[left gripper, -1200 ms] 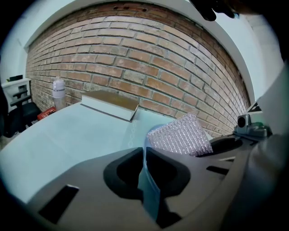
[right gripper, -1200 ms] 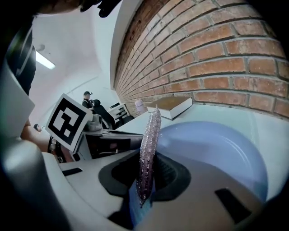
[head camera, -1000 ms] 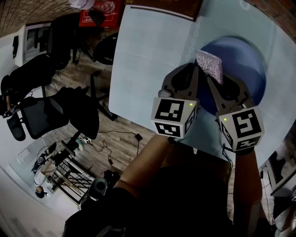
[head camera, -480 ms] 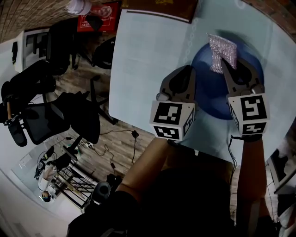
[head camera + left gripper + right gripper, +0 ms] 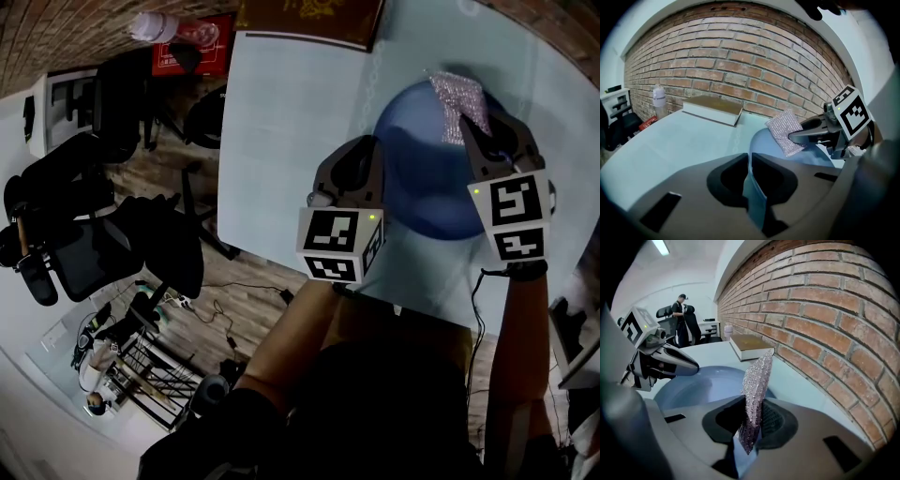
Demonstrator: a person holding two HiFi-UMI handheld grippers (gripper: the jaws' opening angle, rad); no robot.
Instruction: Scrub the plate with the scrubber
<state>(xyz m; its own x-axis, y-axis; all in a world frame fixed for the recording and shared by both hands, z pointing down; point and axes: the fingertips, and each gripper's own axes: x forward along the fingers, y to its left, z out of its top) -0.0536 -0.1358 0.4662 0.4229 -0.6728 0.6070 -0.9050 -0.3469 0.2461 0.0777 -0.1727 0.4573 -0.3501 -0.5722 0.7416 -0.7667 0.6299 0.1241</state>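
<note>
I see a brown book point(image 5: 309, 21) lying at the top edge of the pale table point(image 5: 281, 131). A clear bottle point(image 5: 173, 28) sits upper left. Black office chairs point(image 5: 103, 234) stand below it at the left.

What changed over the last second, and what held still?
The right gripper, shut on the scrubber, carried it across the plate, away from the left gripper and toward the plate's far right side. The left gripper kept its clamp on the plate's rim, and the plate stayed on the table.

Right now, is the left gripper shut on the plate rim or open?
Shut. In the left gripper view, the left gripper has both jaws closed against the rim of the blue plate, which runs between them.
</note>
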